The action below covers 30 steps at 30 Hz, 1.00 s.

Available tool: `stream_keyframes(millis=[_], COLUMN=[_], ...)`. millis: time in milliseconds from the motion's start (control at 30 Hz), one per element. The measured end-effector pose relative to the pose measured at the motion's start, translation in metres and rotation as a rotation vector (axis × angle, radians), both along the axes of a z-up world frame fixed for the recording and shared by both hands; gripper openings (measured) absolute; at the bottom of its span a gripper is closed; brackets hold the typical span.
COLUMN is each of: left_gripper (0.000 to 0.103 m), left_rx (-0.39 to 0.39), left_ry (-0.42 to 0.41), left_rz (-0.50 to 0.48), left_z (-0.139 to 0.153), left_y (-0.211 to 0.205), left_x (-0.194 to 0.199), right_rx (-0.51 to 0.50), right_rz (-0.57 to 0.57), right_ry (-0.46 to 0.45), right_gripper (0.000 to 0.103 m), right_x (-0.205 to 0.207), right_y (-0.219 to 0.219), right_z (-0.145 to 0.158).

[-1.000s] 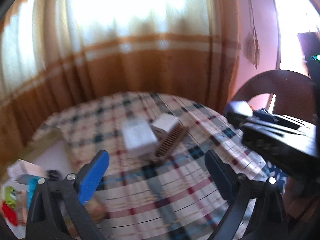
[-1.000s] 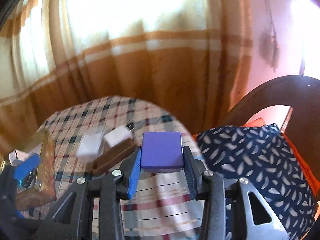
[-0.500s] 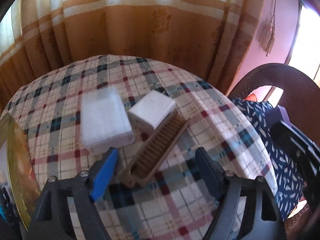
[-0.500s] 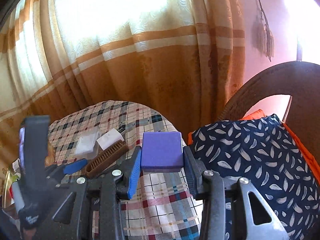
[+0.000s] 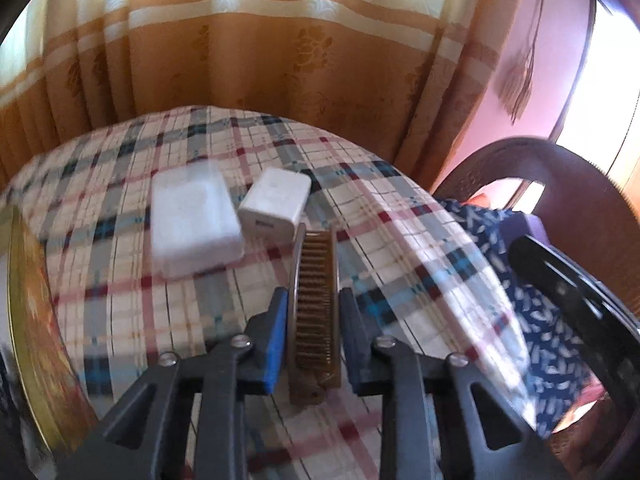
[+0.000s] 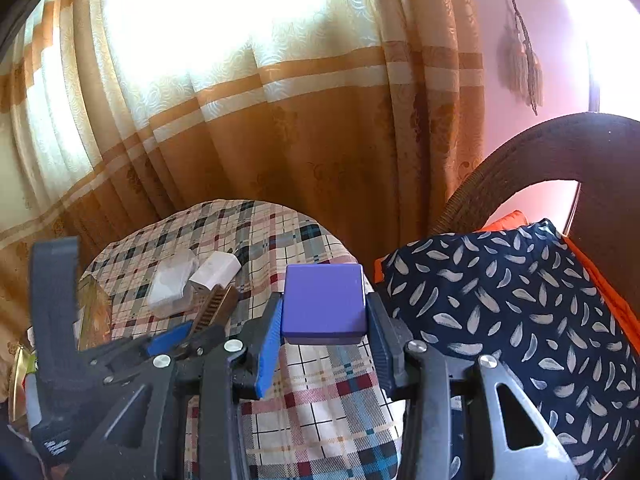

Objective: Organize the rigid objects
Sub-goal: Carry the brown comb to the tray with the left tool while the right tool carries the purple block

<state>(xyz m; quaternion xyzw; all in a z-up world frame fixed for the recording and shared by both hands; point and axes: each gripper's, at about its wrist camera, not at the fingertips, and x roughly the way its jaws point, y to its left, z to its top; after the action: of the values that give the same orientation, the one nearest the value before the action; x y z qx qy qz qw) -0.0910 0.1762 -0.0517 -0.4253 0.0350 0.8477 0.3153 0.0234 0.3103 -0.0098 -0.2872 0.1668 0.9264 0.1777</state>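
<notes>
The left gripper (image 5: 313, 316) is closing its blue-padded fingers (image 5: 277, 332) narrowly around the near end of a long brown plastic comb (image 5: 315, 300), which is lying on the table (image 5: 404, 240) with its teeth facing up; the pads are sitting against the comb's two long sides. The jaws have just been closing from wide, with the comb between them. The comb's far end is reaching toward a small white rectangular charger block (image 5: 276, 204), just touching or nearly touching it; which one, the blur is hiding. To the left of the charger, close beside it, a larger white rectangular box (image 5: 192, 220) is lying flat on the checked tablecloth (image 5: 128, 300).

The right gripper (image 6: 323, 312) is holding a purple square block (image 6: 324, 300) clamped between its fingers, above the near right edge of the table.

On the left, a gold-rimmed tray (image 5: 24, 300) is bordering the table and narrowing the room on that side. On the right, the cloth is falling over the rounded table edge, and beyond it a dark blue cushion with white leaf marks (image 6: 500, 320) is resting on a dark wooden chair (image 6: 560, 148). Behind the table an orange and cream curtain (image 5: 280, 60) is hanging close. The cloth beyond the white items is lying bare up to the far edge.
</notes>
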Motion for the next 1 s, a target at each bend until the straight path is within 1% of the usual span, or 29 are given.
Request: stream_keyframes(millis=[67, 167, 200, 333, 467, 567, 700, 833, 1000], left_gripper=[0.024, 0.024, 0.024, 0.024, 0.024, 0.024, 0.024, 0.024, 0.024], left_rx=[0.054, 0.107, 0.117, 0.117, 0.146, 0.131, 0.129, 0.117, 0.068], left_ry=[-0.025, -0.047, -0.033, 0.016, 0.075, 0.145, 0.207, 0.25, 0.324], left_rz=[0.009, 0.026, 0.035, 0.035, 0.022, 0.038, 0.068, 0.127, 0.208], left_z=[-0.001, 0.002, 0.005, 0.013, 0.027, 0.038, 0.051, 0.063, 0.075], left_y=[-0.013, -0.027, -0.031, -0.036, -0.044, -0.05, -0.064, -0.085, -0.112], left_x=[0.007, 0.011, 0.013, 0.021, 0.032, 0.04, 0.046, 0.047, 0.047], right_rx=[0.003, 0.002, 0.003, 0.016, 0.028, 0.042, 0.07, 0.095, 0.12], right_rz=[0.002, 0.015, 0.019, 0.038, 0.051, 0.068, 0.102, 0.14, 0.194], right_ry=[0.004, 0.005, 0.004, 0.006, 0.024, 0.044, 0.068, 0.092, 0.111], right_gripper=[0.043, 0.043, 0.043, 0.043, 0.043, 0.043, 0.043, 0.043, 0.043], right_x=[0.001, 0.0, 0.0, 0.001, 0.004, 0.005, 0.004, 0.001, -0.005], right_y=[-0.003, -0.009, -0.012, -0.021, -0.03, -0.038, -0.055, -0.073, -0.1], right_z=[0.0, -0.001, -0.002, -0.001, 0.005, 0.011, 0.021, 0.032, 0.04])
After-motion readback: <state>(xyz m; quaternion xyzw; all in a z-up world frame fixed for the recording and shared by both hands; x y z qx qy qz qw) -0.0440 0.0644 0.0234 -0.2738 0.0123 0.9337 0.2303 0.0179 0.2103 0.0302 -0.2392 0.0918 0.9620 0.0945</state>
